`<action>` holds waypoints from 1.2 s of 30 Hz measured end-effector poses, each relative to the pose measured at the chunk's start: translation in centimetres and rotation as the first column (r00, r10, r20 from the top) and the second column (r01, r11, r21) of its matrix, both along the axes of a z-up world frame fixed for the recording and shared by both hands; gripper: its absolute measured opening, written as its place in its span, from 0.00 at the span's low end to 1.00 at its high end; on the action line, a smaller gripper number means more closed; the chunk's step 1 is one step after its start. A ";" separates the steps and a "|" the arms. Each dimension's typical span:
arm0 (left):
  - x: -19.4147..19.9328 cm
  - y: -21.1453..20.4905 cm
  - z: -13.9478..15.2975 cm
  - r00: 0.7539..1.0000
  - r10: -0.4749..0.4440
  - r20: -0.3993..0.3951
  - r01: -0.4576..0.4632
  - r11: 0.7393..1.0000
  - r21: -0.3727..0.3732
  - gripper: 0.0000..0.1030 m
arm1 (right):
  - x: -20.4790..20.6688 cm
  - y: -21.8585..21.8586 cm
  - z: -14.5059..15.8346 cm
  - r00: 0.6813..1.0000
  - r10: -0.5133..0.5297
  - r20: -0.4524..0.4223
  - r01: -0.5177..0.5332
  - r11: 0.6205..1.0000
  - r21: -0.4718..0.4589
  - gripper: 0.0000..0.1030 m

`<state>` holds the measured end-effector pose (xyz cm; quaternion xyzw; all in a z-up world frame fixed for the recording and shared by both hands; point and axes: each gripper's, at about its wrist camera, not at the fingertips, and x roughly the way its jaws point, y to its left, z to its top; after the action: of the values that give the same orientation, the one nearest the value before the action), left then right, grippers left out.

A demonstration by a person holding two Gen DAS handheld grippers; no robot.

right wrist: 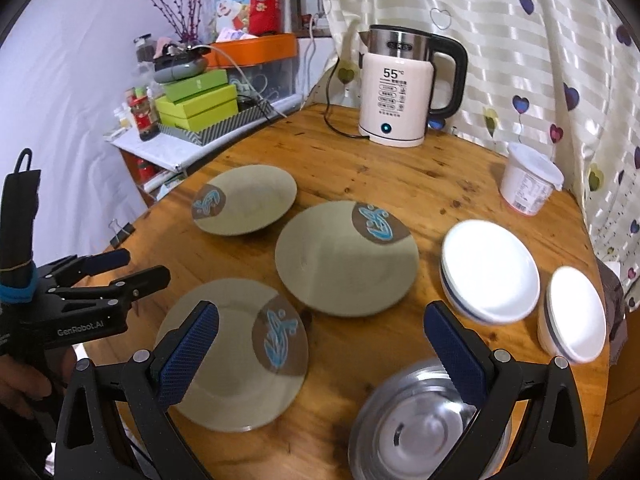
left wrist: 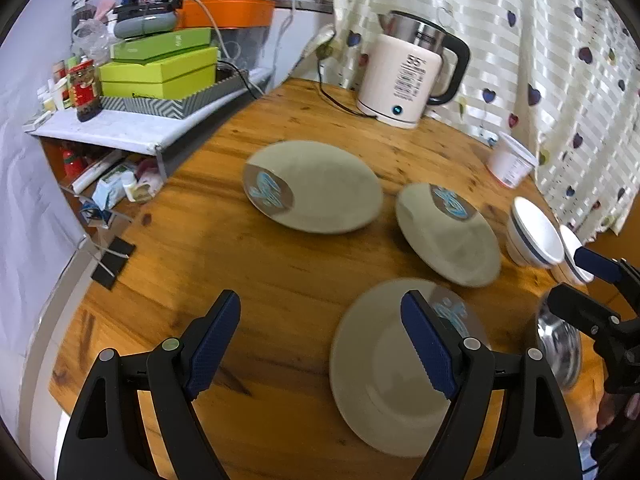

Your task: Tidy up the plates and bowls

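Left gripper (left wrist: 320,344): jaws wide apart, empty; nearest plate (left wrist: 384,380) lies under its right finger
Right gripper (right wrist: 322,354): jaws spread, empty; steel bowl (right wrist: 416,428) below right finger; table (right wrist: 360,168)

Grey-green plates (right wrist: 347,259) with brown-and-blue leaf patches, white blue-banded bowls (right wrist: 490,270), heart-dotted cream striped curtain (right wrist: 520,40), orange-brown wooden surface (right wrist: 400,176).

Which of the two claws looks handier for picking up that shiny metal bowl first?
Probably the right claw: it is open, and the steel bowl sits just under its right finger. The left claw, also open, hovers by the nearest plate instead.
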<state>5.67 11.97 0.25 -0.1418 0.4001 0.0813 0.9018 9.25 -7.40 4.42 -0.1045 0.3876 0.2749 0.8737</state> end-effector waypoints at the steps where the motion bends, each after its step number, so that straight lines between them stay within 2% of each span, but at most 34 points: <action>1: 0.1 0.3 0.0 1.000 0.004 0.001 -0.004 1.000 -0.002 0.80 | 0.4 0.4 0.1 1.000 0.005 -0.004 -0.005 1.000 0.000 1.00; 9: 1.9 2.6 -0.3 0.999 0.040 0.000 -0.040 0.999 0.002 0.74 | 3.2 2.9 0.3 0.999 0.032 -0.042 -0.032 0.999 0.002 0.96; 14: 3.1 3.8 -0.8 0.999 0.043 -0.016 -0.044 0.999 -0.017 0.64 | 4.7 4.6 0.1 0.997 0.046 -0.068 -0.046 0.999 0.003 0.93; 18: 3.9 4.4 -1.2 0.999 0.048 -0.021 -0.049 0.999 -0.021 0.63 | 6.3 5.8 -0.3 0.994 0.054 -0.100 -0.054 0.999 0.011 0.92; 21: 4.7 4.9 -1.5 0.998 0.055 -0.027 -0.056 0.998 -0.024 0.55 | 7.5 6.5 -0.7 0.990 0.058 -0.127 -0.056 0.998 0.016 0.79; 26: 5.8 5.9 -2.0 0.997 0.073 -0.035 -0.074 0.996 -0.043 0.49 | 9.9 7.6 -2.0 0.977 0.054 -0.208 -0.047 0.998 0.035 0.74; 34: 7.8 7.3 -2.8 0.995 0.097 -0.040 -0.100 0.991 -0.083 0.49 | 13.6 9.7 -3.7 0.961 0.056 -0.269 -0.048 0.998 0.036 0.59; 36: 8.3 7.5 -3.1 0.994 0.097 -0.045 -0.101 0.991 -0.092 0.42 | 14.3 10.2 -4.2 0.958 0.064 -0.279 -0.056 0.998 0.036 0.56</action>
<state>13.97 19.47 -2.88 -0.2021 0.4140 0.1099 0.8807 23.58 2.77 0.23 -0.0639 0.5000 0.3185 0.8028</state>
